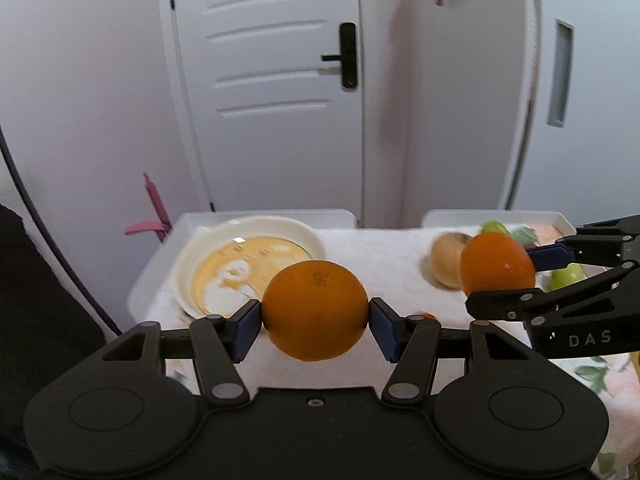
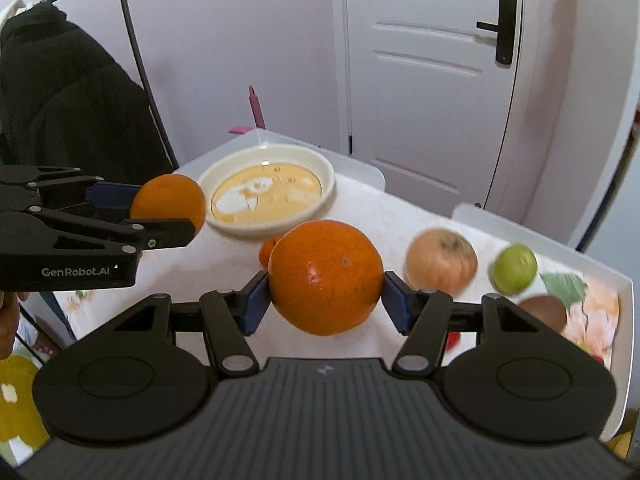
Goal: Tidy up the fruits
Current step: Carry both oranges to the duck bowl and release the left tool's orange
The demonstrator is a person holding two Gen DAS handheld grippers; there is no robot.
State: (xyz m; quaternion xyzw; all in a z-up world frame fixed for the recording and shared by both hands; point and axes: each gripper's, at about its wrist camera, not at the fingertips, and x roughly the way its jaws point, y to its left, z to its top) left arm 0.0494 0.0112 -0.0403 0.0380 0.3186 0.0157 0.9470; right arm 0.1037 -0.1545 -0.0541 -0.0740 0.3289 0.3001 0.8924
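Note:
My left gripper (image 1: 315,320) is shut on an orange (image 1: 315,311), held above the table in front of a cream bowl (image 1: 248,266). It also shows in the right wrist view (image 2: 168,208), where its orange (image 2: 170,202) is just left of the bowl (image 2: 267,196). My right gripper (image 2: 325,300) is shut on a second orange (image 2: 325,276), held above the table; it shows in the left wrist view (image 1: 500,276) with its orange (image 1: 496,264). A pale apple (image 2: 442,266), a green fruit (image 2: 515,269) and a brown kiwi (image 2: 546,312) lie on the table at right.
A small orange fruit (image 2: 267,253) sits behind the right gripper's orange. The table has a floral cloth (image 2: 400,216) and raised white edges (image 2: 576,258). A coat rack with a black coat (image 2: 64,92) stands at left; a white door (image 2: 432,80) is behind.

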